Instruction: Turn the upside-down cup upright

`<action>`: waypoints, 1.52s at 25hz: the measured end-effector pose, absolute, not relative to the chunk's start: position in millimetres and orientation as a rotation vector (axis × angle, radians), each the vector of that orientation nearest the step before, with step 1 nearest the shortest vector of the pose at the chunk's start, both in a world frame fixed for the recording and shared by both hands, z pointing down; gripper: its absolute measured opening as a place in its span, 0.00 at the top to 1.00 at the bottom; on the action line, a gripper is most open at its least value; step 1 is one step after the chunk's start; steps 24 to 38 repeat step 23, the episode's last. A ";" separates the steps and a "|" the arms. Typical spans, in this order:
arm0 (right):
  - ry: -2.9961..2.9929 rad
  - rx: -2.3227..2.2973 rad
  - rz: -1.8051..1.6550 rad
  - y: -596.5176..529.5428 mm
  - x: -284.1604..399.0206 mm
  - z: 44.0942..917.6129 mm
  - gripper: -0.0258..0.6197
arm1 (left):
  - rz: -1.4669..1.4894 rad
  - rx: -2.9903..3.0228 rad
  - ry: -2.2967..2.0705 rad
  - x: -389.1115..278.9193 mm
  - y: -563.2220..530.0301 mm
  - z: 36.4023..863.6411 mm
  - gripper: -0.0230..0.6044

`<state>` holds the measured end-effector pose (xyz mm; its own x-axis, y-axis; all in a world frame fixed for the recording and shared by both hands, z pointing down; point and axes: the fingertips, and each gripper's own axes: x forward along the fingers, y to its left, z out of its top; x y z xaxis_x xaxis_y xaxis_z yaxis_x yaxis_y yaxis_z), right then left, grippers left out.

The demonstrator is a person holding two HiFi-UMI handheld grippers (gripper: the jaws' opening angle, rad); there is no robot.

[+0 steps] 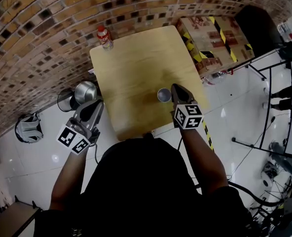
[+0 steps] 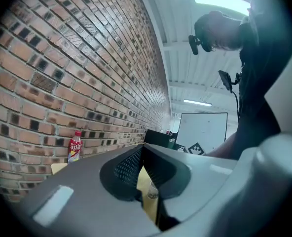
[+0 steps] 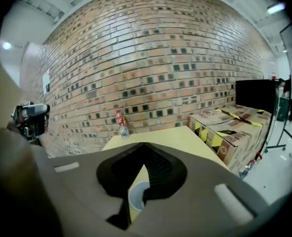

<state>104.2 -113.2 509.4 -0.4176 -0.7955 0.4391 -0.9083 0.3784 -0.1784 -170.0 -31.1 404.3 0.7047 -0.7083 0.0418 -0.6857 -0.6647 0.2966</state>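
A small pale cup (image 1: 164, 95) stands on the wooden table (image 1: 136, 58) near its front right part, its open mouth facing up. My right gripper (image 1: 175, 87) hovers just right of the cup and above it, jaws closed tip to tip with nothing between them. In the right gripper view the cup (image 3: 136, 195) shows through the gap below the shut tips (image 3: 144, 144), apart from them. My left gripper (image 1: 98, 103) hangs off the table's left edge, jaws together and empty. In the left gripper view a sliver of the cup (image 2: 152, 191) appears below the tips (image 2: 142, 147).
A red-labelled bottle (image 1: 104, 37) stands at the table's far left corner by the brick wall. Cardboard boxes with yellow-black tape (image 1: 215, 38) sit to the right of the table. A metal bin (image 1: 85, 91) stands on the floor to its left.
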 end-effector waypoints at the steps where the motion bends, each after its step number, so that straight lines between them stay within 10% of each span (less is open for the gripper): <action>1: -2.362 1.521 0.582 -112.5 109.9 509.6 0.96 | -0.106 2.628 -1.095 -168.2 -30.9 404.4 0.96; 38: -2.337 1.573 0.583 -86.0 139.5 515.2 0.96 | -0.031 2.693 -0.995 -132.5 -16.5 406.2 0.96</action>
